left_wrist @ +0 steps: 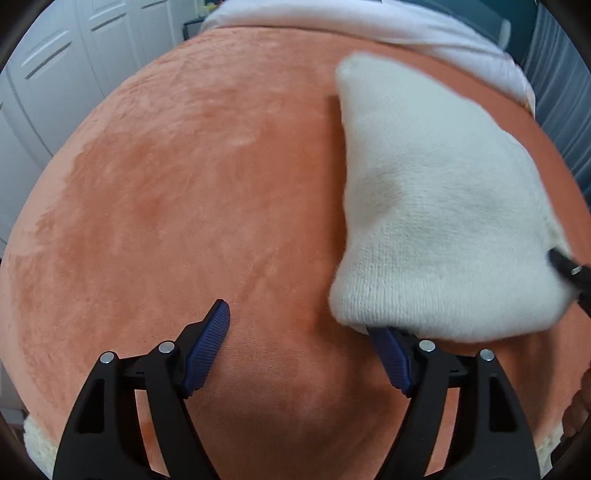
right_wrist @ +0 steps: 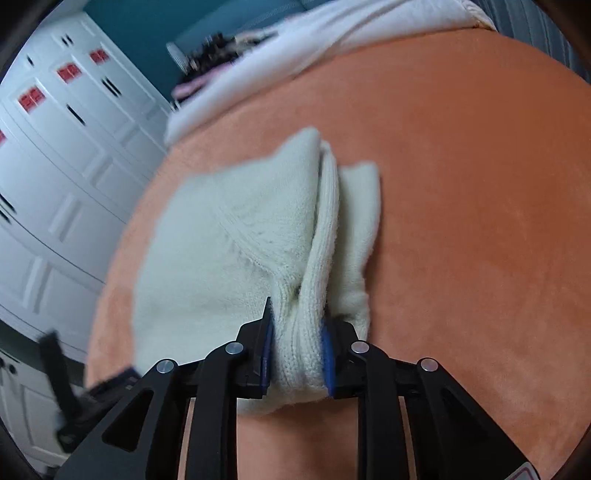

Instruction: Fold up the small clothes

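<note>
Item: cream knit, lying on my orange blanket, long axis running away from me. Right gripper clenched on its ribbed near edge. Left gripper spread, empty; knit's near-left corner drapes its right finger.

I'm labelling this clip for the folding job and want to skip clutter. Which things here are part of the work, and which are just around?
Part of the job:
- cream knitted garment
- right gripper, shut on the garment's ribbed edge
- left gripper, open beside the garment's corner
- orange blanket, the folding surface

Just around:
- white sheet
- white cupboard doors
- dark clutter, too blurred to identify
</note>
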A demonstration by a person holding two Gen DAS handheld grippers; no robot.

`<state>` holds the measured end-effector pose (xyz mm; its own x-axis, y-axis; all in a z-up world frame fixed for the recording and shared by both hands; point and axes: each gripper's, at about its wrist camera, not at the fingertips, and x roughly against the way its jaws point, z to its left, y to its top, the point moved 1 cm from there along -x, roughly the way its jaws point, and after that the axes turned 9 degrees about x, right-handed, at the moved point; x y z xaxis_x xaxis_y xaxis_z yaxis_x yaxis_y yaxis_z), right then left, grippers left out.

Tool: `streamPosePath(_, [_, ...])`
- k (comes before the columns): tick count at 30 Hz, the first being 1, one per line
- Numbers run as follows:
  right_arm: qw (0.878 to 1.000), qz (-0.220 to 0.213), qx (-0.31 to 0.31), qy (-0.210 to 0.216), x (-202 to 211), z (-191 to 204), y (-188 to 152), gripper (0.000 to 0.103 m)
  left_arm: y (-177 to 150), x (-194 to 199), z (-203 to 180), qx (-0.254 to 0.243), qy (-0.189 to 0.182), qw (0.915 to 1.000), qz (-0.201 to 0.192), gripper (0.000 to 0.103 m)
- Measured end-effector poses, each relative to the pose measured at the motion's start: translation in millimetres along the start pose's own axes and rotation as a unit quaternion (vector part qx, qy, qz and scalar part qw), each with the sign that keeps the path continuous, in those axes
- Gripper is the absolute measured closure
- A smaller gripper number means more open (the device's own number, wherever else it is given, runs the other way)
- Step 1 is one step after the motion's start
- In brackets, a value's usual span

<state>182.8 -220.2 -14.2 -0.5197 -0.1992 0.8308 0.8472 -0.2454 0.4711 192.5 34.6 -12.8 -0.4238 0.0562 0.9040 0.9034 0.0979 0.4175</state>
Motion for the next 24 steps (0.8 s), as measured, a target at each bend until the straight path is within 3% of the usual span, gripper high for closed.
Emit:
streamPosePath(4, [0.998,-0.04,-0.047,0.011,32,-6,-6,0.067,-7,6,2,-0.002,0.01,0.9999,-0.013,0.024])
streamPosePath(6, [0.997,-0.065,-0.048,-0.009,57,-7,-17,0.062,-15,17,5,0.005,0.008,0.9996,-0.027,0.026])
streamPosePath(8, [0.995,-0.082,-0.037,-0.04,76,-5,-35,0.045,-26,27,4,0.002,0.001,0.9992,-0.04,0.025])
streamPosePath(10, [0.993,-0.088,-0.029,-0.069,88,-5,-64,0.034,-41,37,3,0.001,-0.007,0.9985,-0.054,0.024])
streamPosePath(12, [0.991,-0.088,-0.019,-0.094,94,-10,-87,0.033,-57,44,2,0.002,-0.015,0.9974,-0.07,0.017])
streamPosePath(17, [0.986,-0.093,0.003,-0.14,88,-9,-133,0.025,-92,44,0,-0.015,-0.017,0.9956,-0.091,0.014])
streamPosePath(21, [0.982,-0.11,0.0,-0.152,81,-6,-157,0.018,-112,40,2,-0.035,-0.013,0.9925,-0.116,0.011])
streamPosePath(24, [0.977,-0.112,0.034,-0.18,72,6,-158,0.016,-123,42,2,-0.04,-0.008,0.9904,-0.132,0.008])
